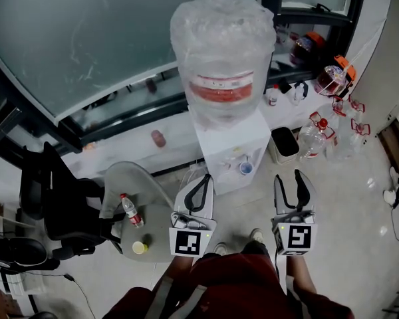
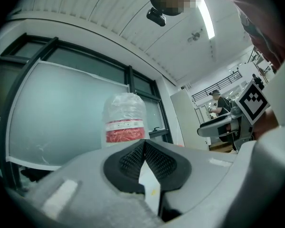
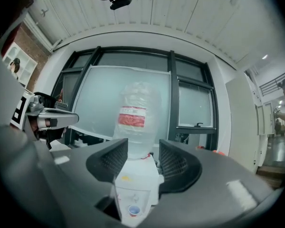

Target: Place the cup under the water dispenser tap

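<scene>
Two empty claws hang before the dispenser (image 1: 231, 145): our left claw (image 1: 203, 179) has its jaws pinched together on nothing, while our right claw (image 1: 295, 178) stands part-open and bare. The blue cup (image 1: 245, 168) already sits in the dispenser's bay under the taps. We judge the placing done; next, only backing clear without a knock.

Below you, the pale floor (image 1: 346, 198) carries the white water dispenser (image 1: 231, 153), which stands against the wall under the window. Just to its right a dark bin (image 1: 284, 143) stands on the floor, with a cluster of clear jugs (image 1: 319, 135) beyond it. On your left, the round glass tabletop (image 1: 130, 178) holds an upright red-labelled bottle (image 1: 131, 211) and a small yellow round thing (image 1: 139, 247) near its front edge.
</scene>
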{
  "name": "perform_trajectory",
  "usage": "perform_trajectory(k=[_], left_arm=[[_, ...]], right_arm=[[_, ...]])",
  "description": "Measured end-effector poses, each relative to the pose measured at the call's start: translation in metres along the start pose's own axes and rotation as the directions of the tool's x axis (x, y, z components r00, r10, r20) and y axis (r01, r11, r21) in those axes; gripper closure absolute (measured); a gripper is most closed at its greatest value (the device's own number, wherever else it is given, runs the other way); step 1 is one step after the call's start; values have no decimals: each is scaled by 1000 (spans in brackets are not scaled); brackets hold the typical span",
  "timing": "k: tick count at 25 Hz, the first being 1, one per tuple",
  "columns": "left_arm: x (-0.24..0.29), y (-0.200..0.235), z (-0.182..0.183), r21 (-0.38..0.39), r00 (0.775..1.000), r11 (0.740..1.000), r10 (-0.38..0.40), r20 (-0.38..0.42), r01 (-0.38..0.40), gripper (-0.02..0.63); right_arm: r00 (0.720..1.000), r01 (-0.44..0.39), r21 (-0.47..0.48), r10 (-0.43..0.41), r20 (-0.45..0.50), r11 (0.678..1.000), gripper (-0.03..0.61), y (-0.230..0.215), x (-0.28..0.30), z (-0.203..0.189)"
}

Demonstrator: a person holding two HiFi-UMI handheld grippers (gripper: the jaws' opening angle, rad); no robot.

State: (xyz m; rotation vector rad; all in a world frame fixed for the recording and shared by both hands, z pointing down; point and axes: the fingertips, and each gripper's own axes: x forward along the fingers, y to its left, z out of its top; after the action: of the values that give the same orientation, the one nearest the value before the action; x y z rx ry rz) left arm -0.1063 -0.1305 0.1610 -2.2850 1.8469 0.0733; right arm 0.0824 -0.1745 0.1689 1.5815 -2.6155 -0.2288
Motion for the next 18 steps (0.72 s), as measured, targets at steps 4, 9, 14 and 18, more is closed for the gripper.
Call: perform_trajectory(k=[4,9,14,18], left_arm=[[-5,5,0,-17,1000,1000,2,4,-2,615],[-9,8,2,-15,1000,1000,-13,13,13,615],[-11,6,8,-10,998,998,-55,24,55,615],[-13,9,11,-18,997,998,-67,30,67,615]], right_arm=[[1000,3,-2,-3,8,1000,435,7,-2,4],[1000,9,15,-9,11,1000,577,16,-5,8],[1000,13,-4,-13,23,1000,577,21,-11,15],[999,33,12,-34,23,999,577,20,-15,20]])
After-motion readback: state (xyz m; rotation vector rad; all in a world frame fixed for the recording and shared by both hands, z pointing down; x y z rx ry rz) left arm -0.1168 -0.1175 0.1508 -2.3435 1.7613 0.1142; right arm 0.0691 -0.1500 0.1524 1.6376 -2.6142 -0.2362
